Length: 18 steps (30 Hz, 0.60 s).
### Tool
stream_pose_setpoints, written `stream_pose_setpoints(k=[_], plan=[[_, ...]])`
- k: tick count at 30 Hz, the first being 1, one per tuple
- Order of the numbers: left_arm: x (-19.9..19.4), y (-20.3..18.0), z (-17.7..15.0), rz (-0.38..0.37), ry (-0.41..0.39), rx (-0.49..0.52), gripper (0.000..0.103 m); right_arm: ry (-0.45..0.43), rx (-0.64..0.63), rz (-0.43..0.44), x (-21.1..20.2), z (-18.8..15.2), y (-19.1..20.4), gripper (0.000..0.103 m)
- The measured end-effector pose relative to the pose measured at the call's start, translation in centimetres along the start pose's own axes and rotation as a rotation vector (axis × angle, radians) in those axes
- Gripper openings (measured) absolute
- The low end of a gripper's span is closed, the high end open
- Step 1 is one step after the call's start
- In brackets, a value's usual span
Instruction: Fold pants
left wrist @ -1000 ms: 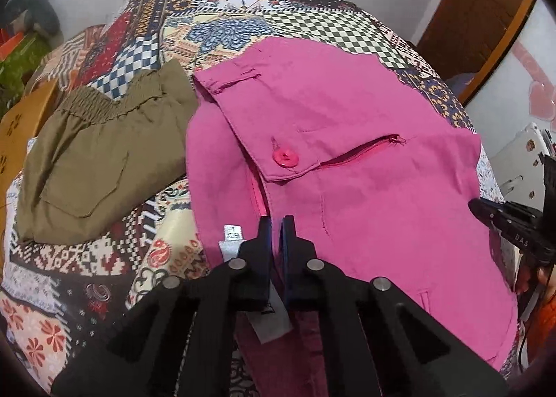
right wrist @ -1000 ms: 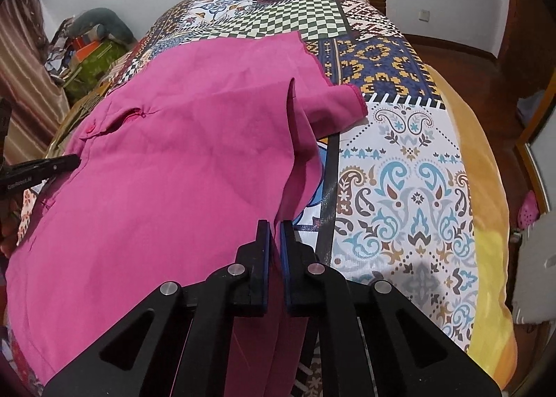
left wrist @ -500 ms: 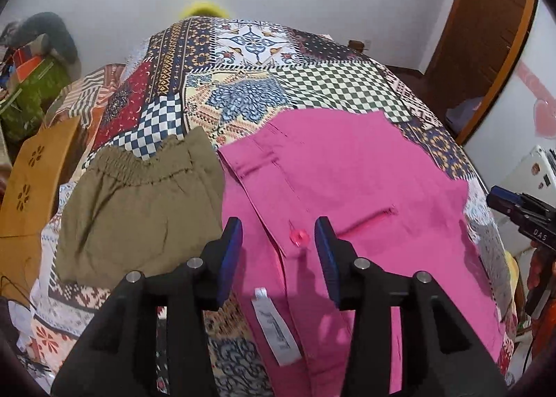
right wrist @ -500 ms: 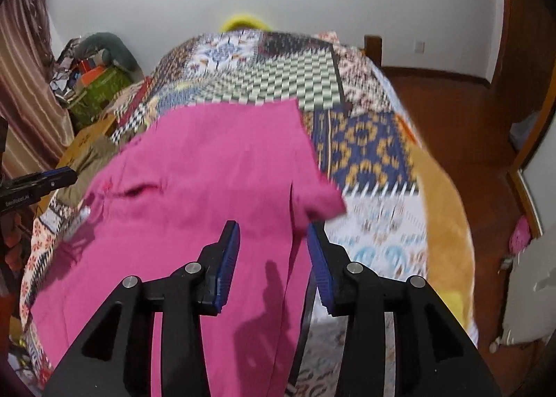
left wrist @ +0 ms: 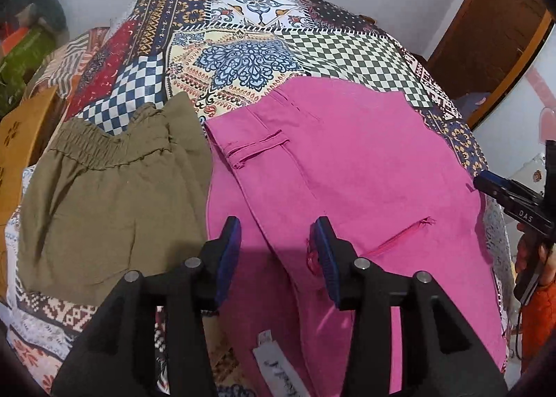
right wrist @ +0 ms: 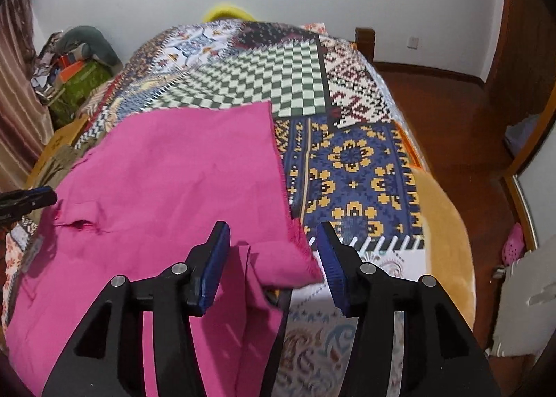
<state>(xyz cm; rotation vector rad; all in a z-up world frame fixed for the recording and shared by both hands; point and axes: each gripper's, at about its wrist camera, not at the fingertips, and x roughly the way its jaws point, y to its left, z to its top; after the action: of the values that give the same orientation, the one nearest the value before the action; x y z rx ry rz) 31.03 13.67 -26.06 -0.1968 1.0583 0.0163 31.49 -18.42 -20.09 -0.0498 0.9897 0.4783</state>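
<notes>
Pink pants (left wrist: 347,167) lie folded flat on the patchwork bedspread (left wrist: 243,49). Their waistband, belt loop and back pocket face me in the left wrist view; a white label (left wrist: 274,365) shows near the bottom. My left gripper (left wrist: 278,254) is open and empty above the waist end. In the right wrist view the pants (right wrist: 173,181) spread left, with a folded leg corner (right wrist: 295,265) between the jaws. My right gripper (right wrist: 274,258) is open and empty above that corner.
Olive-green folded shorts (left wrist: 111,195) lie left of the pink pants. The other gripper (left wrist: 514,195) shows at the right edge of the left wrist view. The bed's orange edge (right wrist: 444,223) drops to a wooden floor (right wrist: 451,112). Clutter sits far left (right wrist: 76,59).
Both grippers were shut on the pink pants a second ago. They have opened, let the cloth go and lifted back; the pants now lie flat on the bed.
</notes>
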Motion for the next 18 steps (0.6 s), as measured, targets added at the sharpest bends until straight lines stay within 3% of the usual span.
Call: stream_pose_setpoints(k=[4, 8, 11, 14, 18], plan=[[0.7, 0.1, 0.3, 0.003, -0.016, -0.017, 0.043, 0.053, 0.004, 0.058, 2.1, 0.1, -0.2, 0.048], [1.3, 0.3, 0.5, -0.004, -0.026, -0.038, 0.043, 0.038, -0.047, 0.053, 2.8, -0.1, 0.8, 0.048], [1.3, 0.4, 0.6, -0.012, -0.033, -0.046, 0.041, 0.027, -0.096, 0.026, 3.1, -0.5, 1.5, 0.033], [1.2, 0.4, 0.7, 0.002, -0.040, -0.046, 0.026, 0.019, -0.112, 0.023, 2.9, -0.6, 1.6, 0.017], [1.0, 0.2, 0.7, 0.018, -0.049, -0.018, 0.017, 0.016, -0.125, 0.016, 2.9, -0.5, 1.6, 0.011]])
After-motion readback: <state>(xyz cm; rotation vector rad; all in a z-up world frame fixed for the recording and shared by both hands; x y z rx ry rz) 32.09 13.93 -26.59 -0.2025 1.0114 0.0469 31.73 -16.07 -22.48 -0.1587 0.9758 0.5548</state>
